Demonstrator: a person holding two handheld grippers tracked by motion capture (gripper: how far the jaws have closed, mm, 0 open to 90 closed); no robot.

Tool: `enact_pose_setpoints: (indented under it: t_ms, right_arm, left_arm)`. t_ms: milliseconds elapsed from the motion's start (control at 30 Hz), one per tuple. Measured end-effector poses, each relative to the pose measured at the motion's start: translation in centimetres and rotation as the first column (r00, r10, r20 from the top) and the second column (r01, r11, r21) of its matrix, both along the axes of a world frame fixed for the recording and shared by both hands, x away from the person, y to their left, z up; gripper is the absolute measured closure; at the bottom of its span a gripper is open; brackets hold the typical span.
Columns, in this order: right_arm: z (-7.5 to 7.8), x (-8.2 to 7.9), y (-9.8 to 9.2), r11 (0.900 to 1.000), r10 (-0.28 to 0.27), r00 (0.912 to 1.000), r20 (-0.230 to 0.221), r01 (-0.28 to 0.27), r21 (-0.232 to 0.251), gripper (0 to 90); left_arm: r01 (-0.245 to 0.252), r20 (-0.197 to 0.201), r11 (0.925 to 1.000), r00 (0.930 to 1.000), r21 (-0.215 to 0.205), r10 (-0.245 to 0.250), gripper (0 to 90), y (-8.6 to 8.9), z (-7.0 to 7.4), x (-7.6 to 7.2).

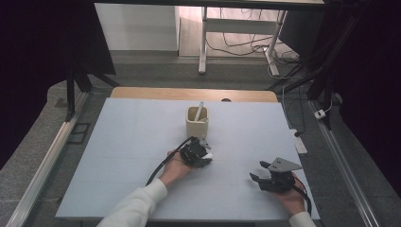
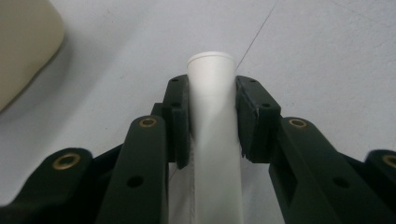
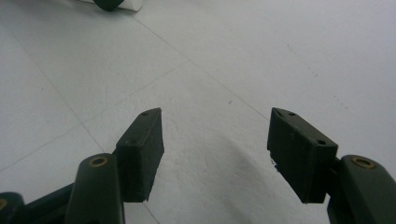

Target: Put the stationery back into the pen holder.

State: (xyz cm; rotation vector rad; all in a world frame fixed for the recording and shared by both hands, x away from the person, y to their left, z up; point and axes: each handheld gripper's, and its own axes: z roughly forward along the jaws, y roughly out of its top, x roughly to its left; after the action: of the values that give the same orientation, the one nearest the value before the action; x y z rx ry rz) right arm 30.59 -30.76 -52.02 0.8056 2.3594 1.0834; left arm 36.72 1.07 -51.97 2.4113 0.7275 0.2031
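One white tube, one beige cup.

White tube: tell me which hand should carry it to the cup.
Left. Its tongs are already clamped on the tube, right beside the cup. The right tongs are open with nothing between them, farther from the cup.
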Motion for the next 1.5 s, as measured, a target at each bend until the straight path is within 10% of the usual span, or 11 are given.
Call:
enact_pose_setpoints:
  t_ms: [1500]
  right_arm:
    - [0.0, 0.0, 0.0, 1.000, 0.001, 1.0000, 0.003, -0.001, -0.005, 35.4]
  left_arm:
    - [0.047, 0.113, 0.9688, 0.9934, -0.243, -0.019, 66.6, 4.2, 4.9, -1.5]
